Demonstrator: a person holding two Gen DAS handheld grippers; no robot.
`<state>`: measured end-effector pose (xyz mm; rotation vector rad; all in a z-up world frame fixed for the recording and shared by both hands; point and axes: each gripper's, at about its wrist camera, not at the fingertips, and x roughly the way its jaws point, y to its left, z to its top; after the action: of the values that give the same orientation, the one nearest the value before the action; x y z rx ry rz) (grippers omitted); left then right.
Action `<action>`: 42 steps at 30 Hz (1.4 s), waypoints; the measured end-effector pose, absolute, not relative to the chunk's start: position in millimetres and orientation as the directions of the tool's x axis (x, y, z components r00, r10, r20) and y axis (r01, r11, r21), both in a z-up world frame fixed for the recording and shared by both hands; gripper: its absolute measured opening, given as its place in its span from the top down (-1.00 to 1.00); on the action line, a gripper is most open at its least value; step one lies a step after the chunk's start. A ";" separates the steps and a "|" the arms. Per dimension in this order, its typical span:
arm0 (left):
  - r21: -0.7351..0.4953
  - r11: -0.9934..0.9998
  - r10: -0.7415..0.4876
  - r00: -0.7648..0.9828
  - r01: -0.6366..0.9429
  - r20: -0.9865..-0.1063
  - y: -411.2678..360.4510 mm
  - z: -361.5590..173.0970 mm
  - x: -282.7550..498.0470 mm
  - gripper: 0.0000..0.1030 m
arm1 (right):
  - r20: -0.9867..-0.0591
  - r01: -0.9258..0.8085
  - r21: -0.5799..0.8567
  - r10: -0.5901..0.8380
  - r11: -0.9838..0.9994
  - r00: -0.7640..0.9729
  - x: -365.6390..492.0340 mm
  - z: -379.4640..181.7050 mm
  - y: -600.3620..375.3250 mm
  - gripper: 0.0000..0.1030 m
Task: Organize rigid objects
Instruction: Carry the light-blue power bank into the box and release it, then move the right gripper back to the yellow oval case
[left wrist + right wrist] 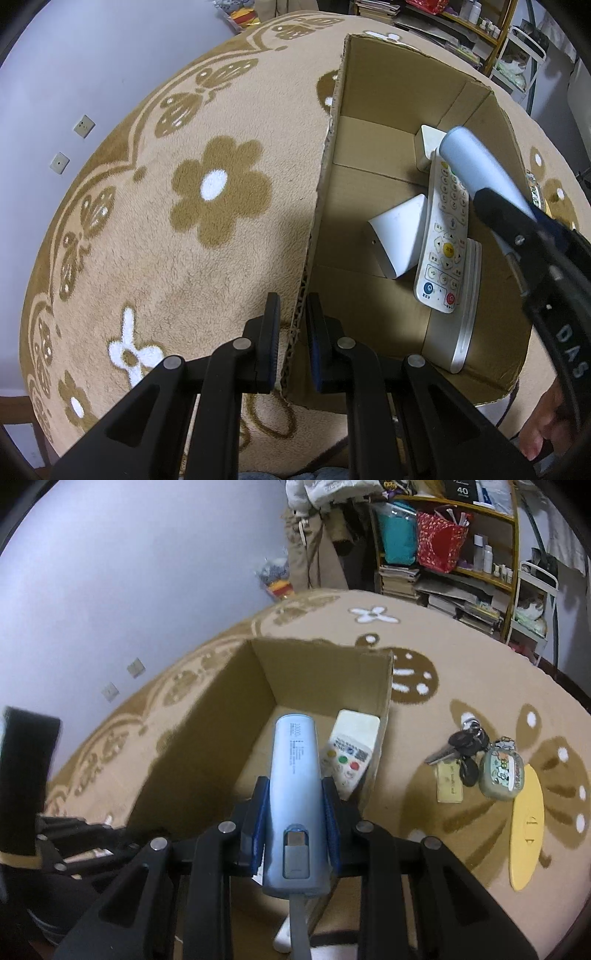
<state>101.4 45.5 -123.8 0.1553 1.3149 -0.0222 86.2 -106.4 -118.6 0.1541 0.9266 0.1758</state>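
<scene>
Above the open box (207,738), the power bank (293,786) sits clamped between the fingers of the right gripper (294,825), its rounded far end pointing out over the box floor and a grey cable hanging from its near end. In the left wrist view the same power bank (476,166) slants in from the right over the box's far right corner. On the box floor lie a white remote (443,236) with coloured buttons, resting partly on a flat silver device (463,325) along the right wall, a white wedge-shaped block (397,236) just left of the remote, and another white piece (430,146) in the far corner. The left gripper (293,339) straddles the box's left wall (321,177) near its near corner, one finger outside and one inside, narrowly parted, each standing just off the cardboard. Right of the box, on the flower-patterned rug (424,657), lie a bunch of keys (461,746) with a green case (500,771), just beside a yellow oval (526,827).
</scene>
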 end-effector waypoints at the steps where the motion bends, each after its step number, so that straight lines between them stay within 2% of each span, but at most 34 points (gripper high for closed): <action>1: 0.106 0.989 0.076 0.255 0.106 -0.964 44.8 -123.7 101.4 0.75 | -0.783 -0.088 0.200 0.214 0.976 0.584 86.2 -119.6 -105.8 0.43; 13: 0.108 0.988 0.077 0.256 0.108 -0.964 46.5 -124.6 101.3 0.74 | -0.795 -0.117 0.160 0.198 0.980 0.574 89.0 -124.1 -95.0 0.45; 25: 0.111 0.989 0.081 0.259 0.100 -0.962 46.8 -123.8 101.0 0.73 | -0.760 -0.103 0.208 0.227 0.973 0.609 85.5 -103.4 -110.0 0.43; 26: 0.107 0.989 0.078 0.259 0.100 -0.963 47.2 -123.5 101.0 0.73 | -0.758 -0.099 0.209 0.225 0.973 0.612 84.9 -101.1 -112.4 0.36; 29: 0.107 0.989 0.078 0.259 0.099 -0.963 47.4 -123.2 101.2 0.73 | -0.749 -0.073 0.207 0.206 0.976 0.629 82.5 -93.5 -121.8 -0.15; 30: 0.107 0.989 0.078 0.259 0.099 -0.963 47.3 -123.2 101.3 0.73 | -0.741 -0.060 0.204 0.194 0.977 0.643 81.0 -90.2 -126.5 -0.25; 34: 0.106 0.989 0.077 0.259 0.099 -0.963 47.3 -122.7 101.3 0.74 | -0.722 -0.033 0.218 0.184 0.975 0.667 80.3 -82.7 -143.2 -0.40; 36: 0.104 0.990 0.076 0.257 0.098 -0.963 46.8 -123.0 101.3 0.75 | -0.716 -0.018 0.227 0.179 0.974 0.675 81.1 -81.4 -153.2 -0.64; 39: 0.106 0.989 0.077 0.257 0.099 -0.963 46.5 -122.8 101.6 0.75 | -0.716 0.031 0.204 0.127 0.979 0.687 82.1 -81.1 -168.4 -0.73; 42: 0.109 0.989 0.080 0.258 0.099 -0.963 46.2 -123.3 101.4 0.73 | -0.710 0.061 0.222 0.119 0.973 0.694 86.0 -82.7 -185.6 -0.74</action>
<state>101.4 46.2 -123.3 0.1584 1.3113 -0.0128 86.0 -185.6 -82.7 0.2365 0.8055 0.0326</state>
